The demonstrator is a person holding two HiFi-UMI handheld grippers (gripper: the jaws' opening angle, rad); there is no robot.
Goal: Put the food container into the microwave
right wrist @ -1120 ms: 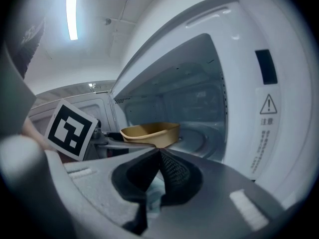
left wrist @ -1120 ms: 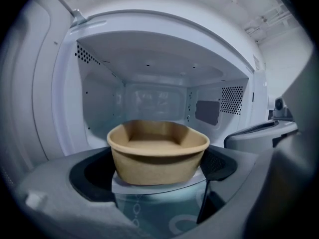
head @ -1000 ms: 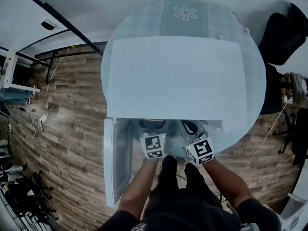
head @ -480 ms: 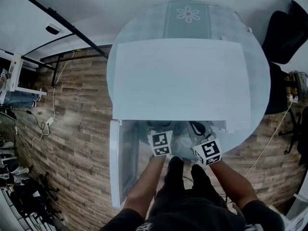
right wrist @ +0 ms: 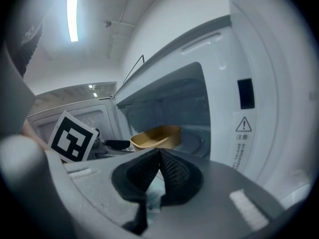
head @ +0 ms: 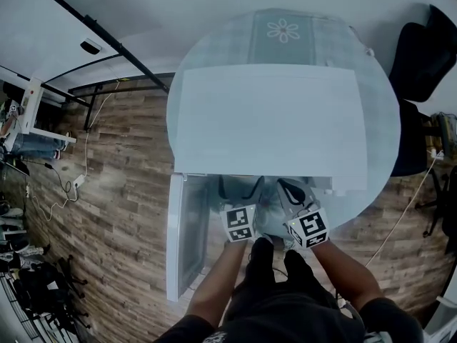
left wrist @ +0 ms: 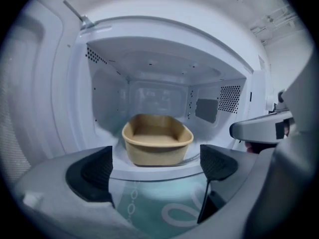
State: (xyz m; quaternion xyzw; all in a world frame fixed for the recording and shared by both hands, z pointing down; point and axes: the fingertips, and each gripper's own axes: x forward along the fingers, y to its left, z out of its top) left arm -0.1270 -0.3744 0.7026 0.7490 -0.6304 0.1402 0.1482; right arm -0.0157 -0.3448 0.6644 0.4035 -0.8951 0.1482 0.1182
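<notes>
The tan food container (left wrist: 157, 138) sits upright on the floor of the open microwave (head: 271, 120); it also shows as the container (right wrist: 155, 136) in the right gripper view. My left gripper (left wrist: 155, 168) hangs just outside the microwave's mouth, facing the container, open, with nothing between its dark pads (left wrist: 94, 171). My right gripper (right wrist: 159, 171) is beside it to the right, shut on nothing, its pads meeting. In the head view the left gripper (head: 240, 222) and the right gripper (head: 307, 227) sit side by side at the microwave's front edge; the container is hidden there.
The microwave door (head: 187, 234) stands swung open to the left. The microwave rests on a round table (head: 285, 31) with a flower-print runner. The floor (head: 121, 191) is wood plank, with cables at left and a black chair (head: 421, 48) at right.
Both grippers have drawn back a little from the microwave's mouth. The head view has shifted slightly. The container stays inside.
</notes>
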